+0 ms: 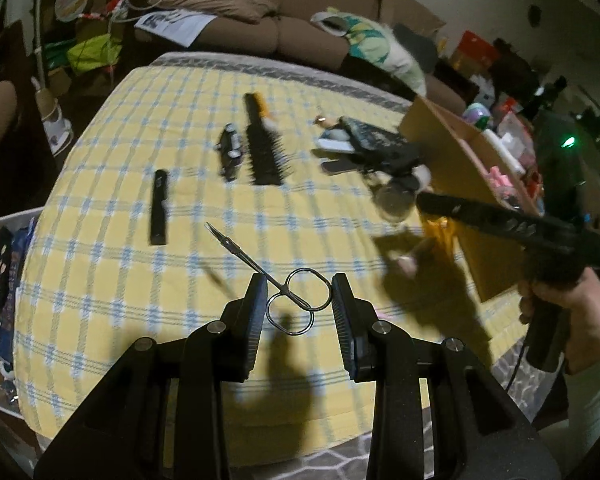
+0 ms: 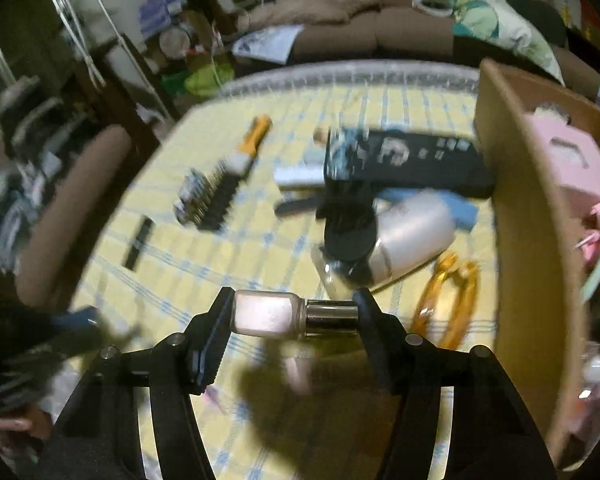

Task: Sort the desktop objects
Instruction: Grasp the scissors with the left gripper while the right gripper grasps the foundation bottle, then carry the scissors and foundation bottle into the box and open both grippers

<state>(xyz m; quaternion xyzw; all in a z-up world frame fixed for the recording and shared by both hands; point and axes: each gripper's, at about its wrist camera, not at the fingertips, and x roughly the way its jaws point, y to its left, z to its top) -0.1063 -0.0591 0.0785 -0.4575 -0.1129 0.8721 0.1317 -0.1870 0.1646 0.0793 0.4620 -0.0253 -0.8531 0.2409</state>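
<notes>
L gripper [image 1: 299,300] has its two fingers pinched on the finger loops of the small scissors [image 1: 278,286], held up off the cloth, blades pointing away toward the far-left of the table; grip looks thin, only the loop rims touch the pads. R gripper [image 2: 294,316] is clamped end to end on a nail polish bottle [image 2: 265,314], pale pink glass against the L-side pad, chrome cap [image 2: 331,318] against the other, also lifted clear of the checked tablecloth [image 1: 140,280]. Judging by that, both hands are mid-carry: pick done, placing not yet. Next move prob. wants each item taken to its own group: a hairbrush [image 1: 262,144], dark tube [image 1: 159,207] and small black item [image 1: 230,152] lie in a row toward the far-left part of the table, a heap of dark stuff and a pale bottle [image 2: 414,232] sit near the right edge beside the cardboard box [image 2: 536,240], orange scissors [image 2: 448,304] just by the box wall. Which spot is meant I can't tell. Hard to read: right wrist view is motion-blurred, heap items run together; box contents mostly cut off; table's near edge hidden by the grippers.
</notes>
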